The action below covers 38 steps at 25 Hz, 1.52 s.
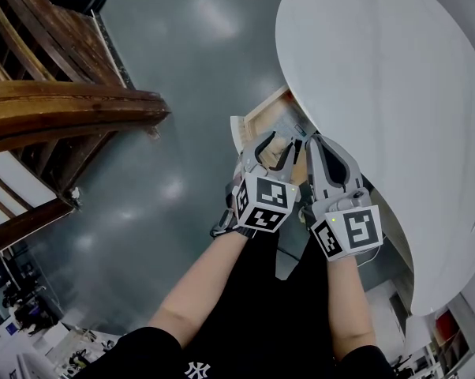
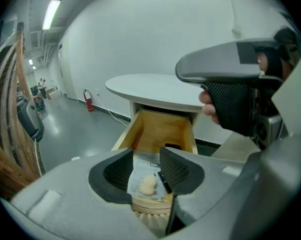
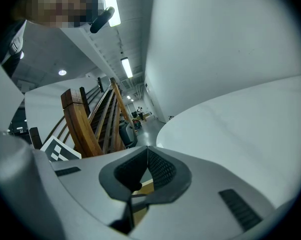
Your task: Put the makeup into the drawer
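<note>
The left gripper's (image 2: 146, 153) fingers (image 2: 176, 169) stand wide apart with nothing pressed between them. Through the gap, a beige sponge (image 2: 148, 185) and a black pencil (image 2: 163, 180) lie on a printed leaflet (image 2: 142, 165) at the front of the open drawer (image 2: 160, 126). The right gripper's (image 3: 147, 151) fingers are closed tip to tip on nothing; it is held just beside the left one, near the rim of the white surface (image 2: 155, 88) above the drawer.

The makeup looks to be in the drawer already, so the risk now lies in the way out. If the left gripper dips, it could snag the leaflet and drag the sponge over the front edge. A hard shove on the drawer could send sponge and pencil rolling. Fingers left inside could be pinched under the surface.
</note>
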{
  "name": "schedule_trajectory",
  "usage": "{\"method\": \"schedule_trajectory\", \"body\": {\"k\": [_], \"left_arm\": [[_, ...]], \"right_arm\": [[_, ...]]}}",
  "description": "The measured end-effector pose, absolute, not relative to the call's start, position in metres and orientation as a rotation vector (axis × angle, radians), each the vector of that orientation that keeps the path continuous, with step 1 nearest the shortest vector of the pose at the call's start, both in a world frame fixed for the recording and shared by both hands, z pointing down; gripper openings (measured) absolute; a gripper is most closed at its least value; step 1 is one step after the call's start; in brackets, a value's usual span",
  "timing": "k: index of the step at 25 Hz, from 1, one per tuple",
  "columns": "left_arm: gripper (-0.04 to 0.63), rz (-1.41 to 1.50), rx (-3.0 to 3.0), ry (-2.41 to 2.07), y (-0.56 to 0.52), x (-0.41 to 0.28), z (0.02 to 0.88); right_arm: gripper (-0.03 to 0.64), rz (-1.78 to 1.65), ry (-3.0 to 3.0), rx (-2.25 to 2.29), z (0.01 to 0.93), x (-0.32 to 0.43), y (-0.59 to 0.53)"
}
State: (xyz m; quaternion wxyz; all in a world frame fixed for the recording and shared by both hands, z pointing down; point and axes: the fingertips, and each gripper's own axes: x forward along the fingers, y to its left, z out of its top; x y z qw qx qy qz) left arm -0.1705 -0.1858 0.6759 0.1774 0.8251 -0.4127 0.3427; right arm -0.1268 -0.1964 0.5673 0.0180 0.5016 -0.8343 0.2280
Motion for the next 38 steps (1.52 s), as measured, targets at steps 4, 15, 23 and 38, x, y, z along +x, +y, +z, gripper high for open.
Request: {"method": "schedule_trajectory", "body": {"k": [4,15,23,38], "left_arm": [[0.152,0.954,2.335,-1.169,-0.187,-0.169,0.669],[0.139,0.873,2.4,-1.173,-0.183,-0.163,0.595],[0.063,0.76,2.501,-1.208,-0.178,-0.15,0.507],[0.011,0.484,2.714,-1.081,-0.177,-0.092,0.363]], "right_arm": [[0.015,0.713,-2.583,1.562,0.561,-0.123,-0.195],[0.015,0.682,-2.559,1.597,0.512,-0.115,-0.184],[0.015,0.648,-2.521,1.639,0.458,-0.098,-0.175],[0.015,0.486,-2.465,1.767,0.356,-0.055,-0.175]]}}
